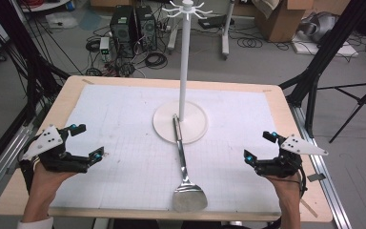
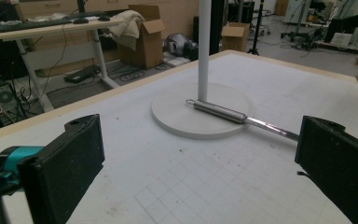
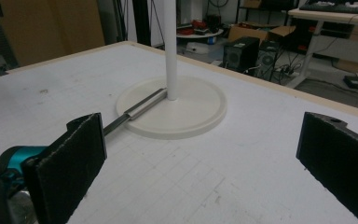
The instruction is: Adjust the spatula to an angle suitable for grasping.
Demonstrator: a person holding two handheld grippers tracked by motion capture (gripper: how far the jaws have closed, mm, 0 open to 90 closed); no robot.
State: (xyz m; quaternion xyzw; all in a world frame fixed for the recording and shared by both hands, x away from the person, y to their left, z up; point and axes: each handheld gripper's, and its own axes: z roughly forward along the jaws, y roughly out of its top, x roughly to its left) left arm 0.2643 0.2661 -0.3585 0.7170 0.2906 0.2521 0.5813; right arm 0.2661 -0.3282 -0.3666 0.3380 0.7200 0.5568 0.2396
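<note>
The light wooden desk (image 1: 71, 93) fills the middle of the high view, most of its top covered by a white gridded mat (image 1: 124, 124) whose matte, faintly scuffed surface probably serves to keep things from sliding.

Upper centre of that view stands a white hook stand (image 1: 183, 71): a slim smooth pole rising from a flat round base with a raised rim, and a ring of small hooks at the top, evidently meant for hanging utensils.

The shiny steel spatula (image 1: 185, 176) lies flat down the centre of the mat. Its broad, mirror-like blade is at the lower centre, near the desk's front edge, while its tubular brushed handle (image 2: 218, 112) rests on the base plate, its end almost at the pole. A small wire loop at the handle's tip looks made for a hook.

The left gripper (image 1: 86, 143), at lower left, and the right gripper (image 1: 256, 146), at lower right, are black with teal accents and grey plates. Each is held in a hand, well apart from the spatula, angled inward toward it. Both sets of jaws stand wide and hold nothing, their flat pads rough and dark, seemingly ready for a reach.
</note>
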